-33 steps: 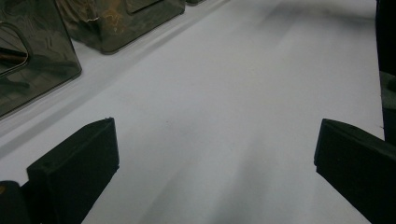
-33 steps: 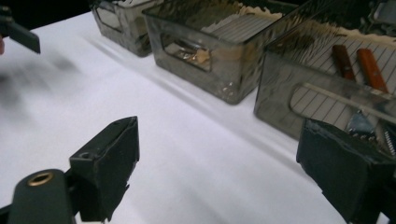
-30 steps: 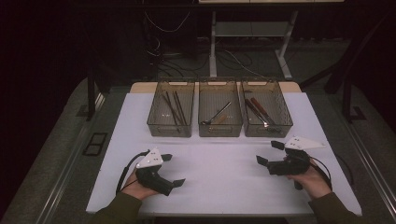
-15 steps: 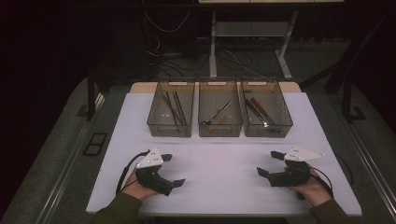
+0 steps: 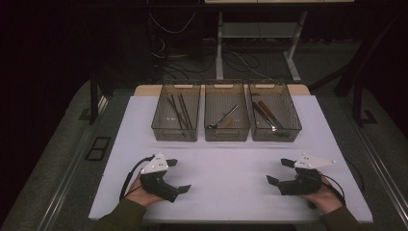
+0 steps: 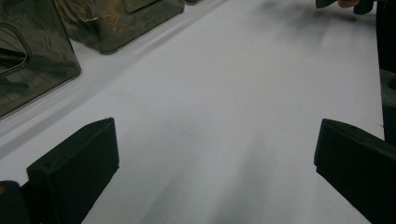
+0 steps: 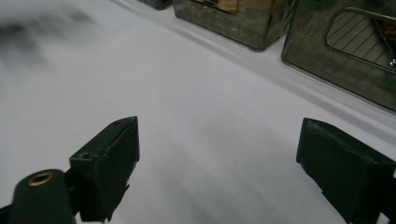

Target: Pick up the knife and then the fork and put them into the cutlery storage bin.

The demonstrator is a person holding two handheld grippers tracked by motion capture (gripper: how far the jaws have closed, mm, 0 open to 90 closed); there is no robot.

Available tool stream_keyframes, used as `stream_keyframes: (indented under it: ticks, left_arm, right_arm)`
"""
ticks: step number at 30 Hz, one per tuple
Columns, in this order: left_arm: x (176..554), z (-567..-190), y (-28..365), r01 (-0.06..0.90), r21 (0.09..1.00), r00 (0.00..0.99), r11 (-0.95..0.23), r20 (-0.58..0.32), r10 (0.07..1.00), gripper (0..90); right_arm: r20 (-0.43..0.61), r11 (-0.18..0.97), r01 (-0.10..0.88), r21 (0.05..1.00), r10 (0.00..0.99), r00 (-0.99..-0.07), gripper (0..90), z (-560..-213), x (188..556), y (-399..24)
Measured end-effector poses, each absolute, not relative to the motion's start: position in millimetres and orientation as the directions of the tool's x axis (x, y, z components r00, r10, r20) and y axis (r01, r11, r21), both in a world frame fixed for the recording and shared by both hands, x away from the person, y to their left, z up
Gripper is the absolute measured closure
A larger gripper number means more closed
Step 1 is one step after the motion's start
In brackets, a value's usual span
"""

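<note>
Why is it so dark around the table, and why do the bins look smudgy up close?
High view: light falls on the white table while the room behind stays nearly black, and the three bins look sharp. Left gripper view: the bins at the edge are soft and streaky, with grey smears on the table. Right gripper view: the bins are blurred too, with dull glints on their walls.

A dim lab or recording workspace, flat white rectangular surface (image 5: 231,192) lit against dark surroundings, three smoky translucent plastic bins (image 5: 226,117) of cutlery set in a neat row, loose black cables (image 5: 168,62) and a grey metal desk frame (image 5: 255,33) on the carpeted floor behind
</note>
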State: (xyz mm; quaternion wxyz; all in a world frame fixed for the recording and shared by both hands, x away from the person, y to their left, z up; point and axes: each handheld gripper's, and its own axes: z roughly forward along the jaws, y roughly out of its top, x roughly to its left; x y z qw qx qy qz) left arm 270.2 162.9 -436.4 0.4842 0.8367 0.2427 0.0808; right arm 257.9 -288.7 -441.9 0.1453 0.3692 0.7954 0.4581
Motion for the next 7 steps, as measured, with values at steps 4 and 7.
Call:
stream_keyframes:
  ticks: [4,7]
  left_arm:
    - [270.9,-436.5,162.6,0.325,0.849,0.871,-0.416,-0.098,0.482,0.0]
    - [271.2,-436.7,162.3,0.327,0.849,0.87,-0.415,-0.099,0.482,0.0]
  right_arm:
    - [0.106,0.307,0.452,0.838,0.72,-0.686,13.3,-441.4,257.4,-289.3]
    - [0.105,0.302,0.447,0.842,0.72,-0.686,13.3,-440.6,257.2,-289.5]
